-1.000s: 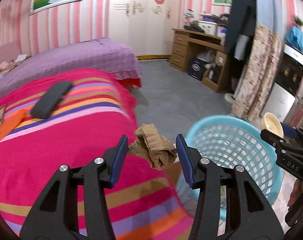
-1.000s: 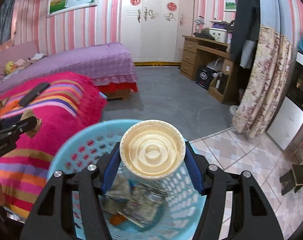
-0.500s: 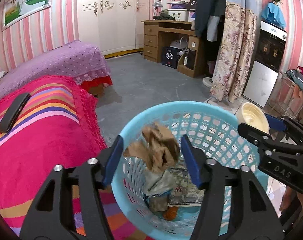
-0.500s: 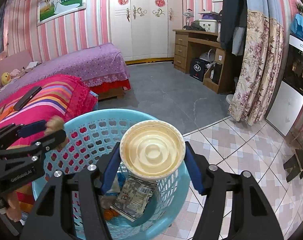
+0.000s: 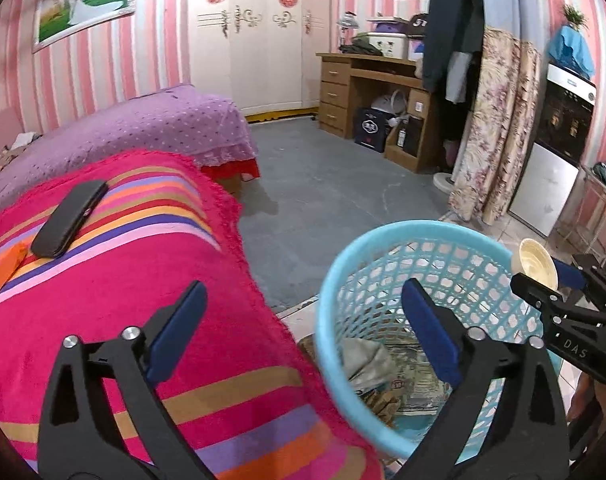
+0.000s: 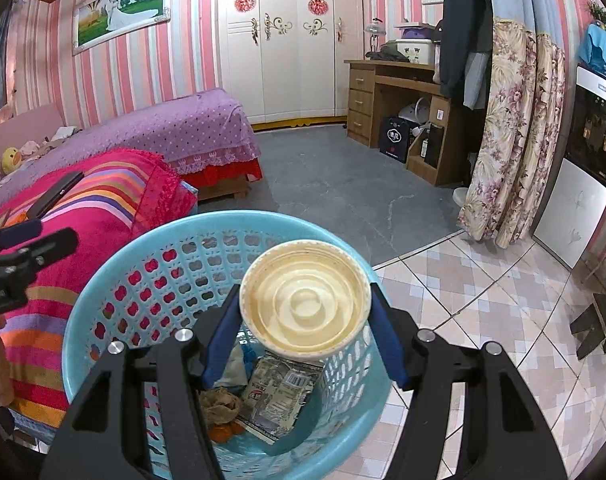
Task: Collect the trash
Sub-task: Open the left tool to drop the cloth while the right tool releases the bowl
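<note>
Left wrist: left gripper [image 5: 303, 332] empty, jaws opening wide above the bed's striped blanket [image 5: 115, 280] and the blue laundry basket [image 5: 383, 240]; wrappers lie inside.

Right wrist: right gripper [image 6: 305, 322] clamps a paper cup [image 6: 305, 300] by its sides over the basket [image 6: 115, 280]. I judge it light and crushable. Tiled floor [image 6: 483, 300], cluttered bedroom.
</note>
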The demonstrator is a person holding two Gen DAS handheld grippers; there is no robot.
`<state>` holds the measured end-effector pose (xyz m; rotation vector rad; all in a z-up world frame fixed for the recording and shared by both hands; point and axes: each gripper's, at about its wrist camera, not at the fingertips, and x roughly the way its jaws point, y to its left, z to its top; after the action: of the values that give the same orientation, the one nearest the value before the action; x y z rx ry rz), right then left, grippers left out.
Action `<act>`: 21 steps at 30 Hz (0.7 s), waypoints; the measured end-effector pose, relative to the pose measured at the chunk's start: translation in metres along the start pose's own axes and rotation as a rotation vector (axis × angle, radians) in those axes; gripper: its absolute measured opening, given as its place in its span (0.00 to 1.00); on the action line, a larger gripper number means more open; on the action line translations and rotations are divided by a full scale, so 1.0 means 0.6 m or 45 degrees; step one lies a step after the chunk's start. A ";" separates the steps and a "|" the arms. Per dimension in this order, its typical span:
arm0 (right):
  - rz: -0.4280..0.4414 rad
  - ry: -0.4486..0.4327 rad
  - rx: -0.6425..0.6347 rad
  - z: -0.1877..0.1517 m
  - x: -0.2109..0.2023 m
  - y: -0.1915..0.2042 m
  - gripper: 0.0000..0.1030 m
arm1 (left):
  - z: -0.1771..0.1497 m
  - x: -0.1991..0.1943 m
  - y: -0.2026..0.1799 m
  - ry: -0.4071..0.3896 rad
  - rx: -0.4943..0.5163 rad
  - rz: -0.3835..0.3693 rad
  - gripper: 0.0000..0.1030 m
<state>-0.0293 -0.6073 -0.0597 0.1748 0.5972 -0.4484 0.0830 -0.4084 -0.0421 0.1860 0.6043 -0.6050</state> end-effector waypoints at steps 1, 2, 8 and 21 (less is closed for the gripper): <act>0.002 0.000 0.007 0.000 0.002 0.002 0.59 | -0.002 -0.002 0.006 0.000 -0.003 0.005 0.94; 0.005 0.000 0.014 0.000 0.004 0.004 0.59 | -0.002 -0.004 0.011 -0.001 -0.004 0.007 0.94; -0.022 -0.037 0.057 0.001 0.003 0.015 0.83 | -0.012 -0.017 0.043 0.002 -0.020 0.028 0.94; -0.034 -0.113 0.069 0.032 -0.031 0.090 0.95 | -0.015 -0.090 0.152 -0.040 -0.098 0.108 0.94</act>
<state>-0.0089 -0.5584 -0.0319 0.1977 0.5008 -0.4963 0.0964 -0.3054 -0.0190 0.1292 0.5850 -0.5012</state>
